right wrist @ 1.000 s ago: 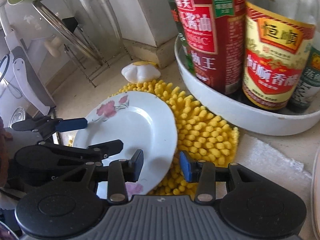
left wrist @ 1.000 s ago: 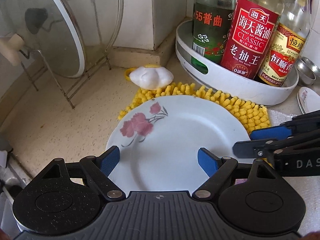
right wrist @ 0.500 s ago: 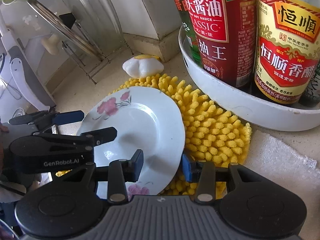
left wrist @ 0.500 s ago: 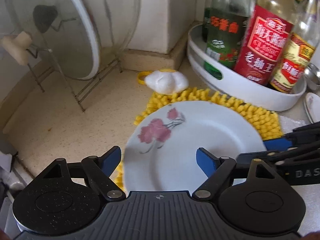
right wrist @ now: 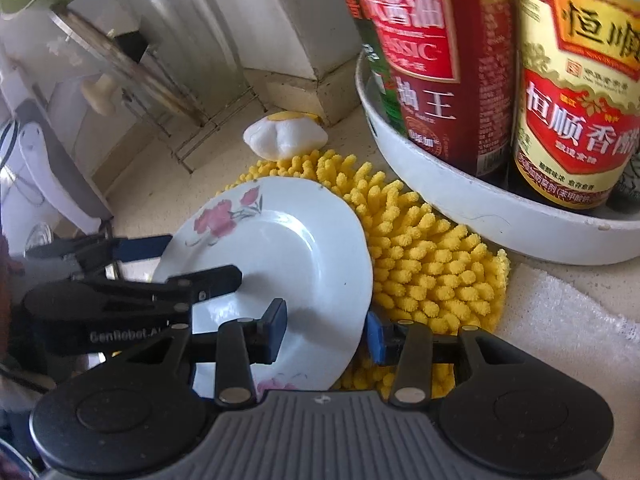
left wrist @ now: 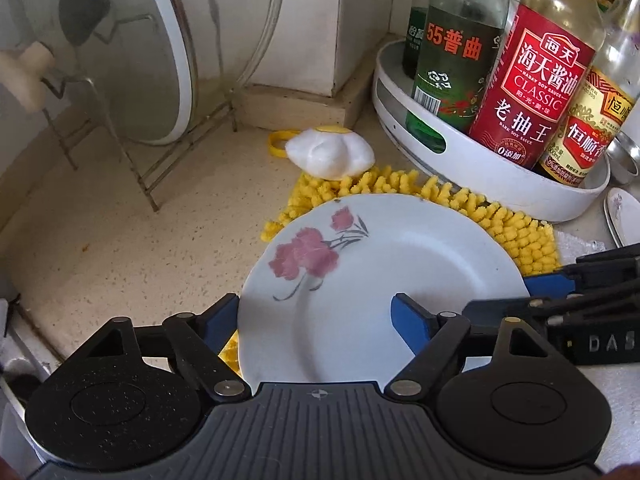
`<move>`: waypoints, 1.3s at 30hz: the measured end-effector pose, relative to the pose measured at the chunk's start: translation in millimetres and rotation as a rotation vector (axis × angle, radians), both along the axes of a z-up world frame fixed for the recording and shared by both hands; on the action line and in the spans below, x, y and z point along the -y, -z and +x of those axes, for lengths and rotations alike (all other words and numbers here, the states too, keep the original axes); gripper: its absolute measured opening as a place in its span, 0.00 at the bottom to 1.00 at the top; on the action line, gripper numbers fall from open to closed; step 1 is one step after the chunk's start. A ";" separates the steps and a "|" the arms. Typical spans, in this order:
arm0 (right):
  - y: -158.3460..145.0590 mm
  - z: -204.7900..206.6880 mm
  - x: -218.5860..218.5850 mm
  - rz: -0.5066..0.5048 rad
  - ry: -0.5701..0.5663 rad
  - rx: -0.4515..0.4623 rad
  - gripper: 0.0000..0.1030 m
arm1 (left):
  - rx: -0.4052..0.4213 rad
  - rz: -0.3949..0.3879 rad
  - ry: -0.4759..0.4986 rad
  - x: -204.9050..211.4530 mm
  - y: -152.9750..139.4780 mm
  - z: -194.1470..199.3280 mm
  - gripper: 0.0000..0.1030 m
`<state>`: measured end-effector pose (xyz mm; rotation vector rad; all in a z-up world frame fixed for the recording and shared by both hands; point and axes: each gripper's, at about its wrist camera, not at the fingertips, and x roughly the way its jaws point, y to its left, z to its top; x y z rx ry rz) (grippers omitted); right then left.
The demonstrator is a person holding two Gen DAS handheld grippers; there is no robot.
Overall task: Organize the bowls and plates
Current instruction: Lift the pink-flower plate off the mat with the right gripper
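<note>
Left gripper point(left wrist: 316, 320): jaws standing wide, straddling the plate's near-left rim without pinching; it is pointing steeply down.
Right gripper point(right wrist: 326, 330): jaws half open, one pad over the plate, one under its right rim; whether they are pressing, I cannot tell.
Plate point(left wrist: 400, 264): lying tilted on the yellow mat point(left wrist: 516, 232), its flower pointing toward 11 o'clock.
White tray point(left wrist: 480, 184): standing at 2 o'clock, holding bottles.
</note>
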<state>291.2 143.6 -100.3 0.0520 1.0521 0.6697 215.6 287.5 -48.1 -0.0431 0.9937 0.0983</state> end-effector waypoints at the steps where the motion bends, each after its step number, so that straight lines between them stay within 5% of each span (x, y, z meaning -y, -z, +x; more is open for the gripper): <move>1: -0.9 0.0 1.4 0.002 0.001 -0.005 0.57 | -0.001 0.002 0.002 0.9 -0.8 -0.5 0.83; 15: -5.7 -28.7 55.7 0.002 0.060 -0.108 0.57 | -0.040 -0.041 0.107 31.7 -2.1 -6.7 0.84; 19: -2.1 -27.7 65.8 0.035 0.087 -0.104 0.57 | -0.017 0.030 0.162 40.5 -3.3 -7.0 0.84; 27: 1.1 -36.6 55.5 0.032 0.076 -0.041 0.59 | -0.025 -0.011 0.159 34.5 -2.4 -14.1 0.88; 39: -4.5 -43.5 57.3 0.021 0.101 -0.029 0.61 | 0.006 0.046 0.136 47.7 -10.8 -20.9 0.88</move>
